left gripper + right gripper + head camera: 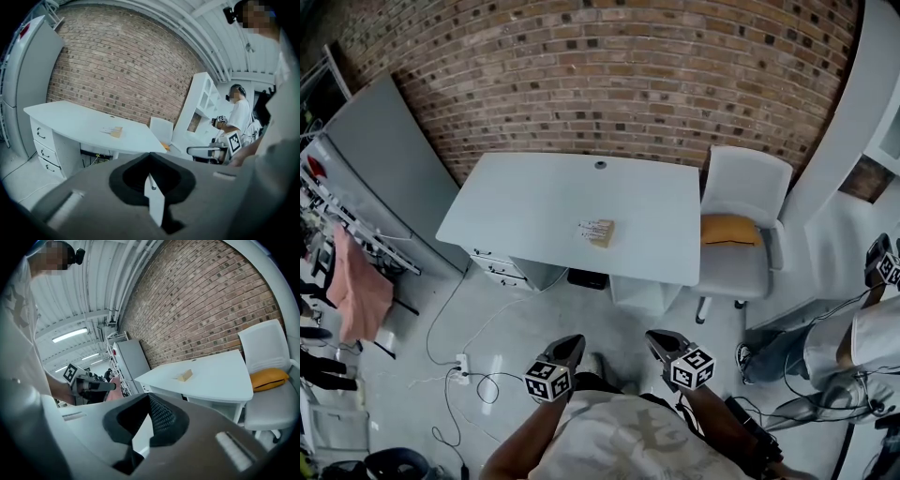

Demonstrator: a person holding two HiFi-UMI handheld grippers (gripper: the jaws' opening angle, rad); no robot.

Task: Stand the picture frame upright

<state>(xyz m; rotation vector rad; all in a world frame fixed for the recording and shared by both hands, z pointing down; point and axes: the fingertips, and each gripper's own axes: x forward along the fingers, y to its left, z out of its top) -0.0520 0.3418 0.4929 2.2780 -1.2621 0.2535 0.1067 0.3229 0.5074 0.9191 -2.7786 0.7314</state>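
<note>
Picture frame [597, 232]: flat on desk [516, 211], 3 o'clock of centre.
Left gripper [572, 343]: jaws closed, empty, 6 o'clock of desk.
Right gripper [657, 340]: jaws closed, empty, alongside.

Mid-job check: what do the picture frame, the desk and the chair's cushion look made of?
Picture frame: probably light wood with a matte finish; a tan edge shows, but it is too small to be sure.
Desk: smooth white top, likely laminate or painted board; even and seamless.
Cushion: mustard fabric, apparently; soft, rumpled outline.
</note>
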